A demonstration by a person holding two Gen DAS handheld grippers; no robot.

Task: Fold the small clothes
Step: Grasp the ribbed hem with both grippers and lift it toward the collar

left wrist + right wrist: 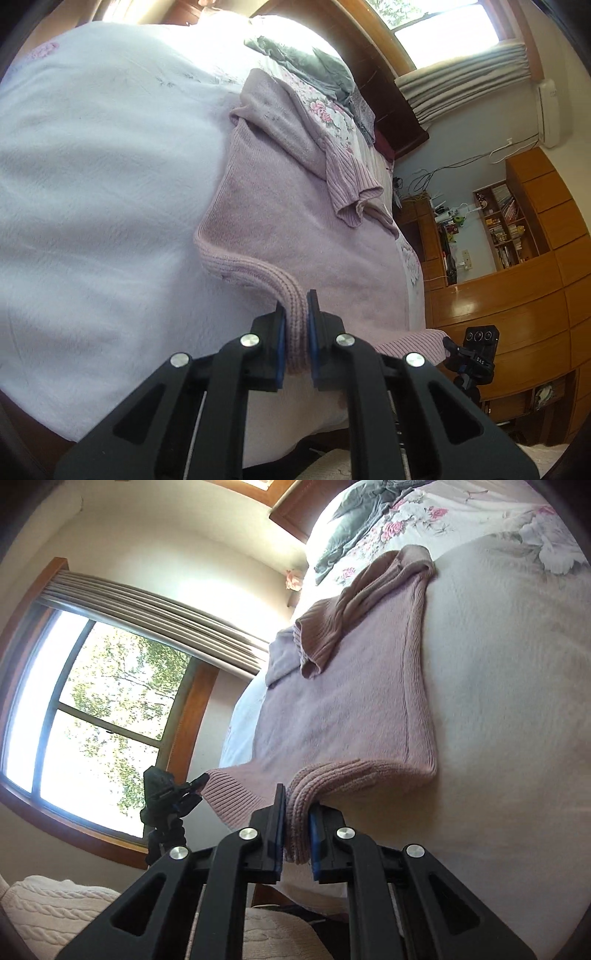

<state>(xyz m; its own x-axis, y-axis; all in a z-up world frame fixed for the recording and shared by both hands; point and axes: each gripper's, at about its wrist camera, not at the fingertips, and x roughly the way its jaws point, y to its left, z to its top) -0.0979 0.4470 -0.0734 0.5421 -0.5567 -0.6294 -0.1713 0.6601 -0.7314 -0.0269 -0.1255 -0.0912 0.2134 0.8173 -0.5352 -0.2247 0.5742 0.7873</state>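
A pink knitted sweater (295, 206) (351, 701) lies spread on the bed, one sleeve (347, 173) (332, 627) folded across its body. My left gripper (297, 306) is shut on a corner of its ribbed hem (258, 273), the knit bunched between the blue pads. At the hem's other corner my right gripper (297, 797) is shut on the ribbing (332, 775) in the same way. Each wrist view also shows the opposite gripper at the far hem corner: the right gripper (469, 354) and the left gripper (173, 797).
The sweater rests on a white blanket (92, 184) (498, 701) over a floral bedspread (406, 517). A grey garment (306, 62) (351, 524) lies crumpled near the headboard. Wooden shelves (498, 221) and a window (92, 701) flank the bed. A cream cable-knit item (55, 912) is nearby.
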